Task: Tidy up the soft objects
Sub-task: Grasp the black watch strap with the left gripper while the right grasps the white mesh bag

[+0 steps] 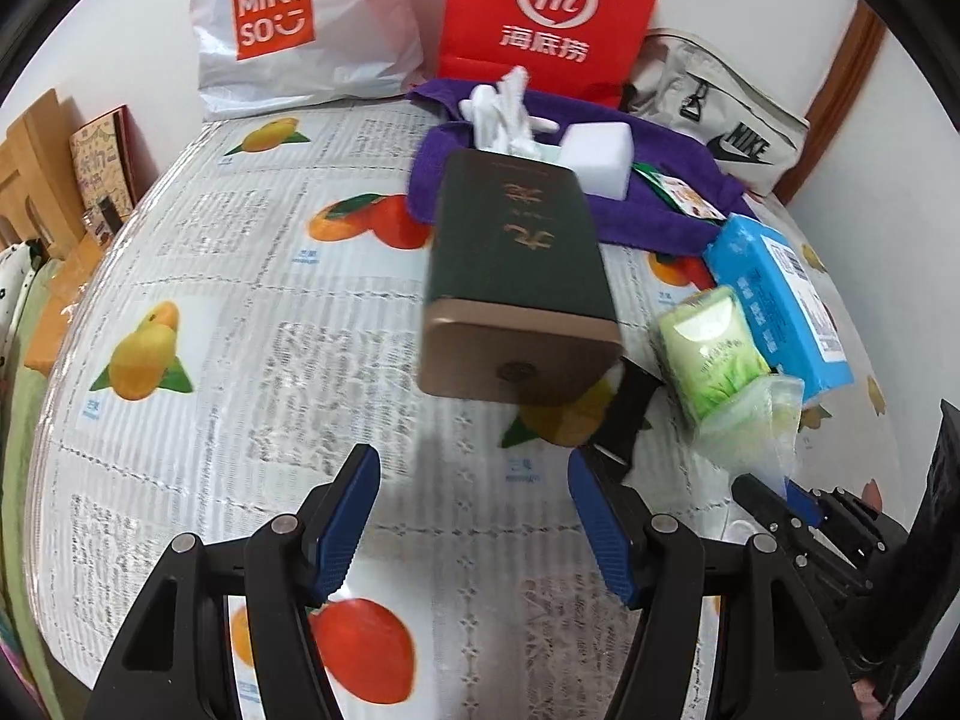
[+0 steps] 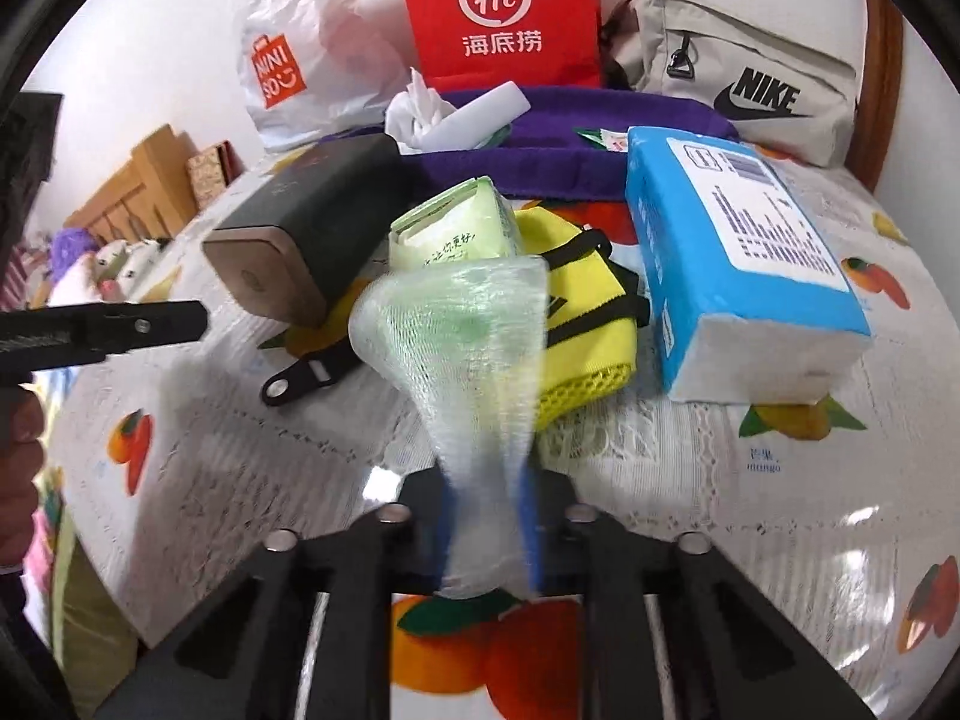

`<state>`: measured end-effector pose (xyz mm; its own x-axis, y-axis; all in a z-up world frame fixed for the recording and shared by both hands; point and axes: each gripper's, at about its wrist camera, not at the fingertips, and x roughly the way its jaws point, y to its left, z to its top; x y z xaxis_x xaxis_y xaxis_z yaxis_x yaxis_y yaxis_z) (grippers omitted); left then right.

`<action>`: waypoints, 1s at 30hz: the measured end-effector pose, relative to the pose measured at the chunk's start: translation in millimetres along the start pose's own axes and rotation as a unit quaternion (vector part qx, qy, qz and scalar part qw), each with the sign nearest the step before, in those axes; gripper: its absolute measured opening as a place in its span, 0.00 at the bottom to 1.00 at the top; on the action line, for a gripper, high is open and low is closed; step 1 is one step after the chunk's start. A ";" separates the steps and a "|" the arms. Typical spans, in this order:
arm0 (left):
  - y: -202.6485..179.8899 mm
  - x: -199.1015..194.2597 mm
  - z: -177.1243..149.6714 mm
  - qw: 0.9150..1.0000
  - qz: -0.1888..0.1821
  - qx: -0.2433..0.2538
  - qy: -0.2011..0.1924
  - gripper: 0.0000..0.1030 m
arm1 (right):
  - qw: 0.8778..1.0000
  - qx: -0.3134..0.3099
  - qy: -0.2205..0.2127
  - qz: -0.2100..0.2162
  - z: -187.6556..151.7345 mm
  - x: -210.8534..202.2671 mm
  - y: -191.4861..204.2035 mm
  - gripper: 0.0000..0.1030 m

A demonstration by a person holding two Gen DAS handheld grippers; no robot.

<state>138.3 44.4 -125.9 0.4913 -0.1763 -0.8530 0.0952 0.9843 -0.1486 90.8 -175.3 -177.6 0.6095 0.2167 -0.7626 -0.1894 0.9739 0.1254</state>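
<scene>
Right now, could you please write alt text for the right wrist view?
The right gripper holds a green mesh foam sleeve, its jaws shut on it, above a fruit-print tablecloth. Behind lie a green tissue pack, yellow pouch and blue tissue pack.

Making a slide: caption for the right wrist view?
Right gripper holds a green mesh sponge above the fruit-print table, near a blue tissue pack.

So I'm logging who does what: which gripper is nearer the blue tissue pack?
Right. The right gripper, shut on a green mesh foam sleeve, sits just in front of the blue tissue pack; the left gripper hangs open farther off, facing the dark box.
</scene>
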 end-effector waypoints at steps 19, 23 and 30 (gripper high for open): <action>-67.3 44.2 -15.7 0.997 -0.015 0.082 -0.008 0.59 | 0.999 0.021 -0.039 -0.002 -36.9 -44.0 -86.7 0.11; -74.1 45.9 -18.7 0.994 0.022 0.109 -0.015 0.30 | 0.999 0.041 -0.033 -0.003 -39.3 -37.7 -98.1 0.11; -58.1 26.5 -41.7 0.996 0.003 0.092 -0.004 0.26 | 0.998 0.044 -0.035 0.005 -40.9 -34.6 -97.0 0.11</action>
<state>109.6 -17.1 -160.8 0.4993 -0.1720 -0.8492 0.2500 0.9670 -0.0488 56.6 -280.1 -189.3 0.6614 0.2275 -0.7147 -0.1297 0.9732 0.1898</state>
